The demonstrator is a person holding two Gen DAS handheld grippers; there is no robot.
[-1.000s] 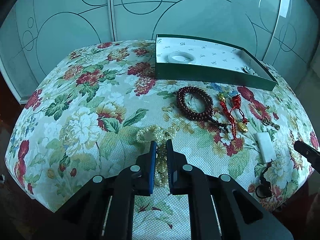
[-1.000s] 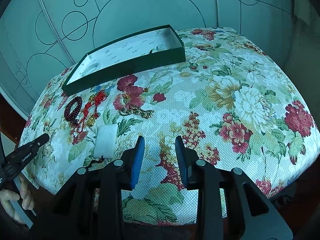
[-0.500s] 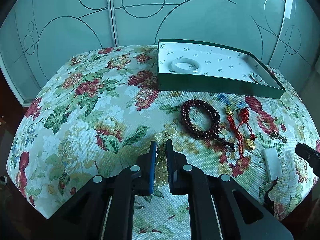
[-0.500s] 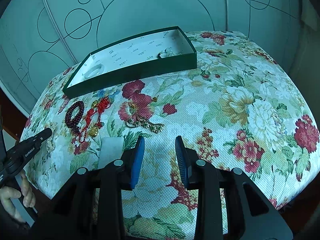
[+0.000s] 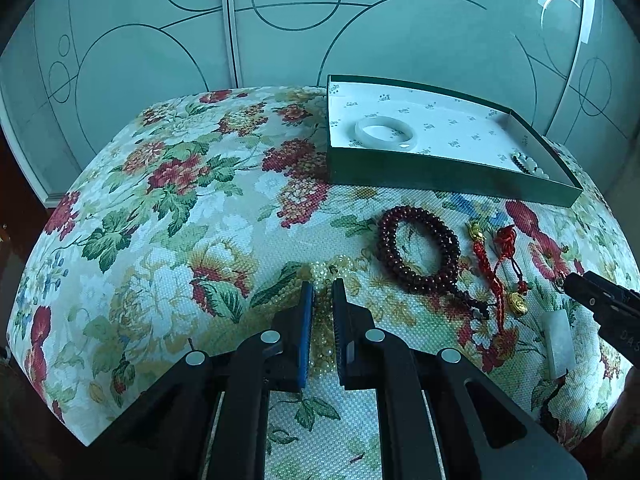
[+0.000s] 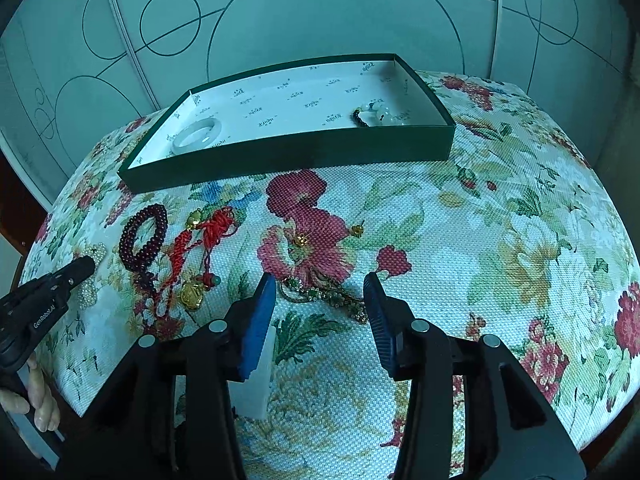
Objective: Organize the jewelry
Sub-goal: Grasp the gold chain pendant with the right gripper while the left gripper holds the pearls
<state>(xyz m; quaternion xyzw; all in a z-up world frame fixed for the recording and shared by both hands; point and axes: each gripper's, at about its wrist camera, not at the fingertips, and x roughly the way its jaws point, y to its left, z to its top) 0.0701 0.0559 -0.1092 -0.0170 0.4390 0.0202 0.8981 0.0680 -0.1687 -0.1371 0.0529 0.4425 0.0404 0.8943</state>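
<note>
My left gripper (image 5: 322,282) is shut on a pearl necklace (image 5: 324,340) that runs between its jaws on the floral cloth; its tip (image 6: 86,266) shows at the left of the right wrist view. My right gripper (image 6: 320,276) hovers over a green-and-gold chain (image 6: 324,296). Its jaws are opening, and the chain lies between them untouched. A white stone slab (image 6: 260,372) sits partly behind its left finger. The green box (image 6: 288,156) at the back holds a white bangle (image 6: 198,132) and a bead bracelet (image 6: 376,114).
A dark red bead bracelet (image 5: 420,252) and red cord charms (image 5: 496,264) lie between the two grippers. The floral-covered table (image 5: 180,208) drops off at its front and sides. Frosted glass panels (image 5: 280,20) stand behind it. A hand (image 6: 40,408) holds the left tool.
My right gripper slid left until the green-and-gold chain lay between its jaws, which have spread wider. The left gripper shifted a little with the pearls still between its jaws.
</note>
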